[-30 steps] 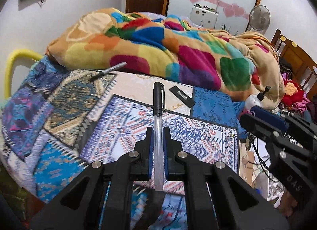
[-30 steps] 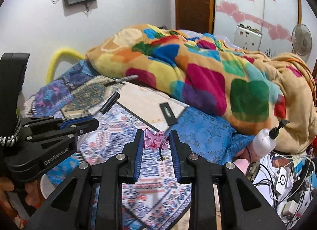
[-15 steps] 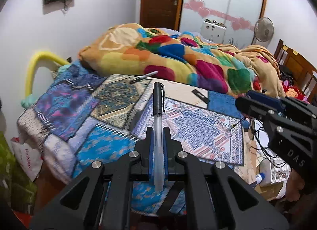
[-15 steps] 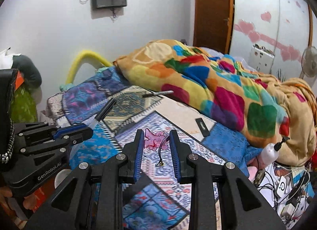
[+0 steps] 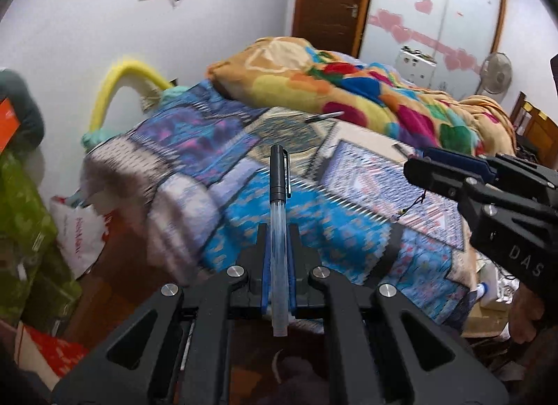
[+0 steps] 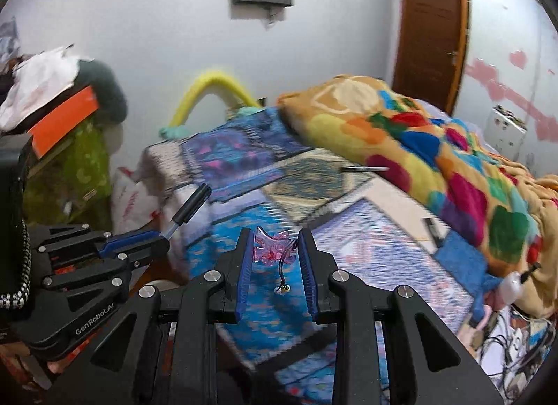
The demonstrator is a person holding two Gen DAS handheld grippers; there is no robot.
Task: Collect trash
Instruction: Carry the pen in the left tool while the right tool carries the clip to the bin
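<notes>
Pen (image 5: 279,216), clear barrel, pink plastic charm (image 6: 271,249)

The bed (image 5: 223,147) has a cover with blue and purple patterns. A big blanket (image 5: 348,91) with bright coloured patches is piled on the far side. A thin pen (image 5: 324,116) lies on the cover, just beside the blanket.

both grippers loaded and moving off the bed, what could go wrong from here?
1. The pen is pinched near its lower end in the left gripper, most of it sticking out; it could pivot or slip.
2. The pink clip sits only at the tips of the right gripper, its cord dangling; it may snag or drop.
3. The grippers are close together and could collide.
</notes>
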